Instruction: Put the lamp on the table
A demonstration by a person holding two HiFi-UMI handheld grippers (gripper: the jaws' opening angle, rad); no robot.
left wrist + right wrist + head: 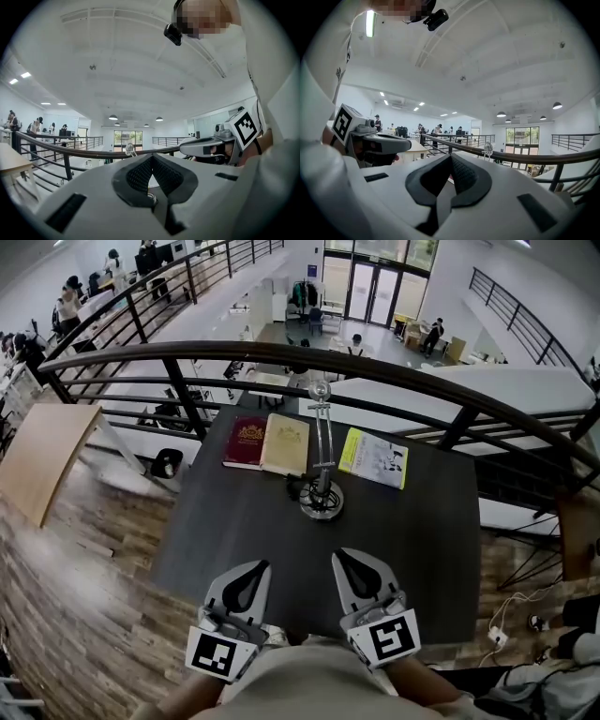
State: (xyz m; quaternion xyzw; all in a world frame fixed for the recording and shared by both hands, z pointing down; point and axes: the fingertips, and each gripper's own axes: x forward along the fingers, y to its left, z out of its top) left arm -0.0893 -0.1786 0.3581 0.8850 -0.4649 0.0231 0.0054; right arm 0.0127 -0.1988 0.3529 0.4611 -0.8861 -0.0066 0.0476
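a: where does the lamp [322, 493] stand?
b: on the table [225, 531], about the middle, nearer to the far edge.
a: what lies around it?
b: behind-left the left book [246, 442], touching the middle book [286, 444]; behind-right a booklet [373, 457]. the railing [394, 371] runs behind the table. the left gripper [261, 566] and the right gripper [340, 555] are side by side over the near edge.

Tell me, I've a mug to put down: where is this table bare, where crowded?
Bare: the table's near half, from the lamp to the near edge, and both sides of its base. Crowded: the far edge, where red book, tan book, lamp and yellow booklet sit.
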